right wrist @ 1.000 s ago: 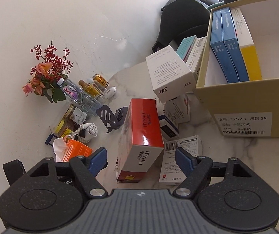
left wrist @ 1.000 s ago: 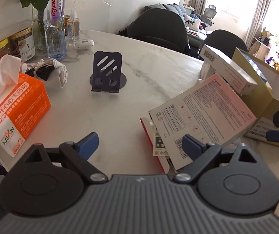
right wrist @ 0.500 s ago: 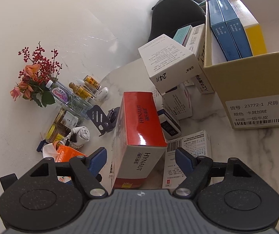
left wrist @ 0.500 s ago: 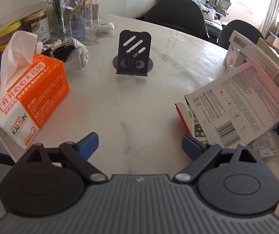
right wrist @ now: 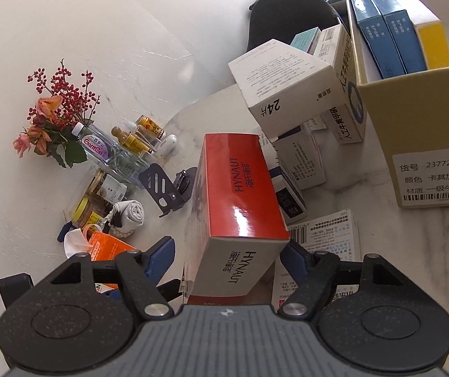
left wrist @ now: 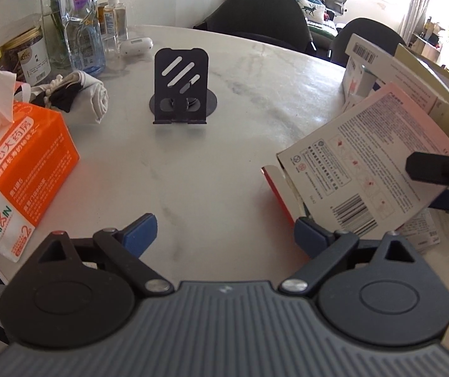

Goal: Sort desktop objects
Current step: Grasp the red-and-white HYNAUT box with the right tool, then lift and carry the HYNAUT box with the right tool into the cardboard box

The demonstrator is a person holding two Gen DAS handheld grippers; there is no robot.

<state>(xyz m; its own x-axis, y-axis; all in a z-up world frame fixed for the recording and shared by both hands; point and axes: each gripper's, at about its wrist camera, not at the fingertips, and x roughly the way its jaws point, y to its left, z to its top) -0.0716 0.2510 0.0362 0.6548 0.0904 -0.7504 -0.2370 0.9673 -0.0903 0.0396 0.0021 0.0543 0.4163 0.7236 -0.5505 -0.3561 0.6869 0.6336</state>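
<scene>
A red HYNAUT box (right wrist: 240, 201) stands tilted on the marble table, its white end between my right gripper's (right wrist: 229, 251) open jaws, which straddle it without clamping. Its pale printed side shows in the left wrist view (left wrist: 375, 169), where my right gripper (left wrist: 444, 182) reaches in from the right edge. My left gripper (left wrist: 224, 232) is open and empty above bare tabletop. A black phone stand (left wrist: 180, 91) stands ahead of it. An open cardboard carton (right wrist: 413, 88) holds blue and yellow boxes at the right.
An orange tissue box (left wrist: 20, 169) sits at left, with a rolled cloth (left wrist: 86, 97), jars, a water bottle (left wrist: 83, 25) and a flower vase (right wrist: 57, 125) behind. Several white medicine boxes (right wrist: 287, 84) lean against the carton. Dark chairs (left wrist: 255, 15) stand beyond the table.
My right gripper has moved down and forward, so the red box now sits between its jaws. My left gripper has moved forward towards the phone stand.
</scene>
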